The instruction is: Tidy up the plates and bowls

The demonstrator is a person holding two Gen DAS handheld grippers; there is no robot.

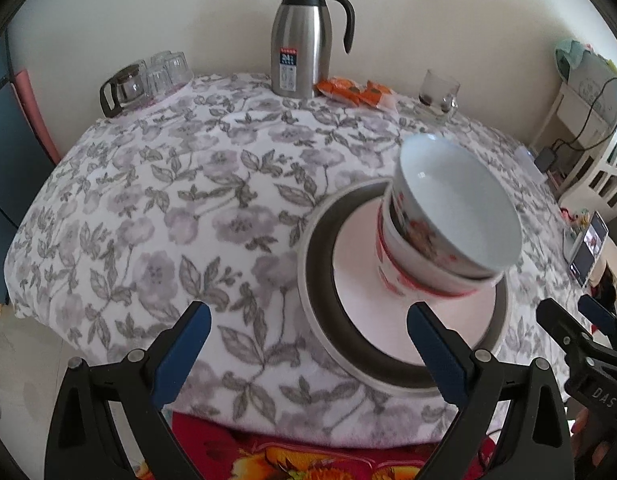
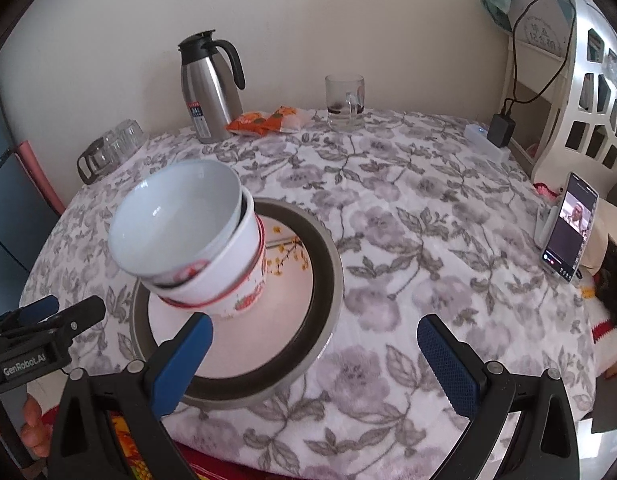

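**Bowls stacked on the plate, both tools standing off**

Bowls and plate already sit gathered in one pile. The dark-rimmed plate (image 1: 320,264) rests on the floral-covered worktop (image 1: 148,208), ahead of the left hand-held gripper (image 1: 308,344) and toward its right finger, and ahead of the right hand-held gripper (image 2: 314,354) toward its left finger. On the plate stand two nested bowls (image 1: 440,232), the upper one white inside, the lower one printed in red.

Both hand-held grippers are spread wide and pinch nothing; neither touches the stack. My judgement is that stacking is done or nearly so. The next move, if any, calls for closing on the plate rim without jolting the tall bowls, which could tip.

Beyond the fingers stands a steel jug (image 1: 298,40) with a label too small to read. The neighbouring tool body reads "GenRobot.AI" (image 2: 24,370) in the right wrist view, and "DAS" (image 1: 604,394) in the left wrist view.
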